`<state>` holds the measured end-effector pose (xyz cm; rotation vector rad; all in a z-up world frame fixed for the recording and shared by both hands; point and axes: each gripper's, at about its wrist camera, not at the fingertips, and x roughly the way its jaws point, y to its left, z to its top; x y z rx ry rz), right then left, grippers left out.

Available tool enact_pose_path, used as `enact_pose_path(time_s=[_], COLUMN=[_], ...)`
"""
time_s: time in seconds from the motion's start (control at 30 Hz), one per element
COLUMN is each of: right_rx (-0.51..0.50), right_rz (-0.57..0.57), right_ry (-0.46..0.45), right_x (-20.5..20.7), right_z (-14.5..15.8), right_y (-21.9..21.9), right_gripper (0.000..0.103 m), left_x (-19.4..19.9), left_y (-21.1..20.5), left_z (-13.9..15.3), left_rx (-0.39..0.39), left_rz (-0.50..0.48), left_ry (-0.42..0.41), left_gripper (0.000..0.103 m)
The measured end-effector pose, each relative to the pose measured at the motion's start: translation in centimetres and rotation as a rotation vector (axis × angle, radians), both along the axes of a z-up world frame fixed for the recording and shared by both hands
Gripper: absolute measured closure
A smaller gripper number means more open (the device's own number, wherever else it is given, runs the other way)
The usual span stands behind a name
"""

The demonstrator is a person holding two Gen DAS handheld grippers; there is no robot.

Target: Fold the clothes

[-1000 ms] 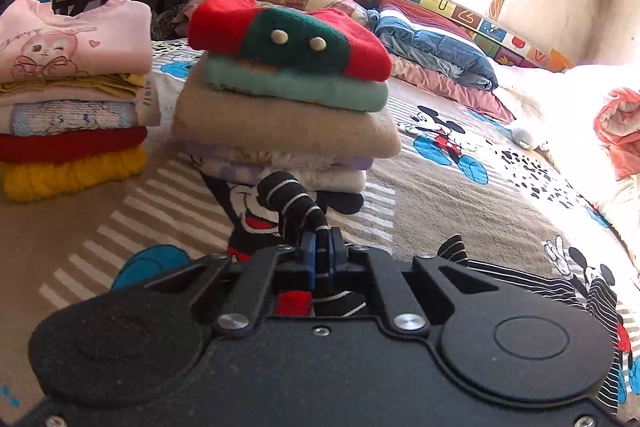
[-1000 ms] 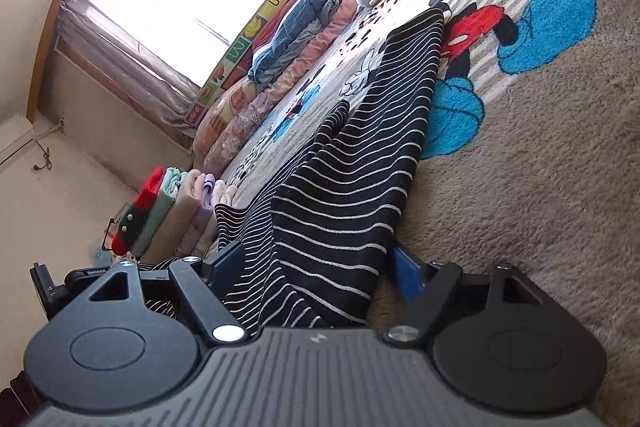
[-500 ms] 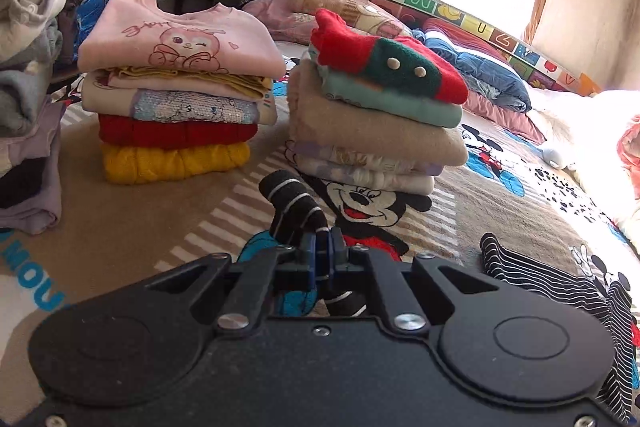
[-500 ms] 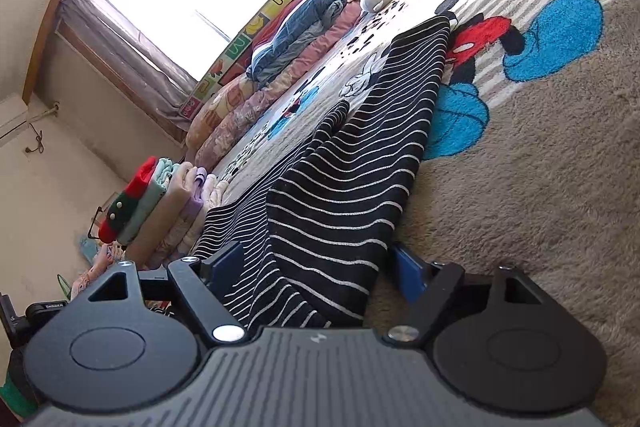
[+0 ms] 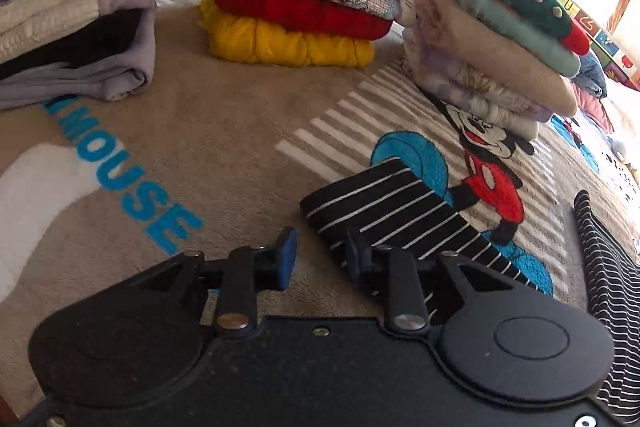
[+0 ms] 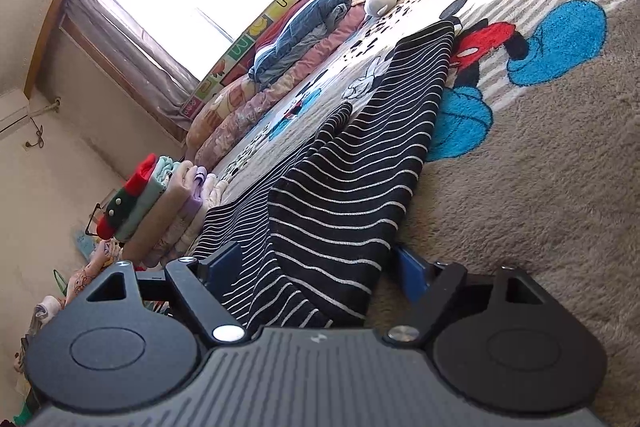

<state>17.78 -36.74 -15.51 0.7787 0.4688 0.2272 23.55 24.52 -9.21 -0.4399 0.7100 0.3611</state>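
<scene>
Striped garment spread on the bed, one sleeve just let go.

From the left wrist we see the left gripper over the tan cartoon blanket, its jaws having just been opening; they now stand apart with bare blanket between them, and the black-and-white striped sleeve lies flat just beside the right-hand finger, whether touching it we cannot tell. Behind stand three folded piles: a grey stack, a yellow-and-red stack and a beige stack. From the right wrist we see the right gripper spread wide around the striped garment, which runs between its blue pads across the blanket; we cannot tell whether they press on it.
</scene>
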Motion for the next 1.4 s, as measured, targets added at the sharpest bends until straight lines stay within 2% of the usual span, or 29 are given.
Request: enact_pose_path(time_s=[0.23, 0.37, 0.47, 0.67, 0.7, 0.73, 0.83, 0.9, 1.0, 1.1, 1.3, 1.4], right_rx=[-0.035, -0.052, -0.045, -0.022, -0.02, -0.018, -0.012, -0.008, -0.004, -0.004, -0.008, -0.007], right_rz=[0.005, 0.009, 0.011, 0.025, 0.028, 0.03, 0.035, 0.039, 0.043, 0.045, 0.048, 0.049], right_ry=[-0.009, -0.014, -0.02, -0.035, -0.037, -0.038, -0.042, -0.045, -0.048, -0.05, -0.052, -0.054], right_x=[0.1, 0.1, 0.0, 0.0, 0.0, 0.0, 0.0, 0.0, 0.0, -0.1, 0.0, -0.1], right_z=[0.1, 0.1, 0.0, -0.1, -0.1, -0.1, -0.2, -0.2, -0.1, -0.1, -0.1, -0.1], right_y=[0.5, 0.8, 0.7, 0.4, 0.4, 0.4, 0.3, 0.3, 0.3, 0.3, 0.4, 0.4], right_gripper=[0.02, 0.017, 0.016, 0.014, 0.013, 0.013, 0.012, 0.011, 0.011, 0.01, 0.009, 0.009], left_x=[2.8, 5.8, 7.6, 10.0, 10.1, 10.1, 9.9, 9.4, 8.4, 8.4, 9.5, 8.4], left_y=[0.5, -0.7, -1.7, -2.6, -2.6, -2.6, -2.9, -2.8, -2.1, -1.7, -1.3, -0.8], left_z=[2.2, 2.0, 1.6, -0.4, -0.6, -0.7, -0.5, 0.0, 1.1, 1.2, -0.2, 0.4], left_rx=[0.063, 0.119, 0.166, 0.241, 0.24, 0.24, 0.259, 0.257, 0.249, 0.234, 0.262, 0.249], left_rz=[-0.11, -0.223, -0.28, -0.343, -0.35, -0.36, -0.387, -0.38, -0.313, -0.269, -0.188, -0.122], left_ry=[-0.015, 0.03, 0.073, 0.161, 0.156, 0.147, 0.119, 0.07, -0.054, -0.11, -0.036, -0.044], left_gripper=[0.074, 0.069, 0.06, 0.06, 0.067, 0.082, 0.097, 0.098, 0.098, 0.098, 0.094, 0.094])
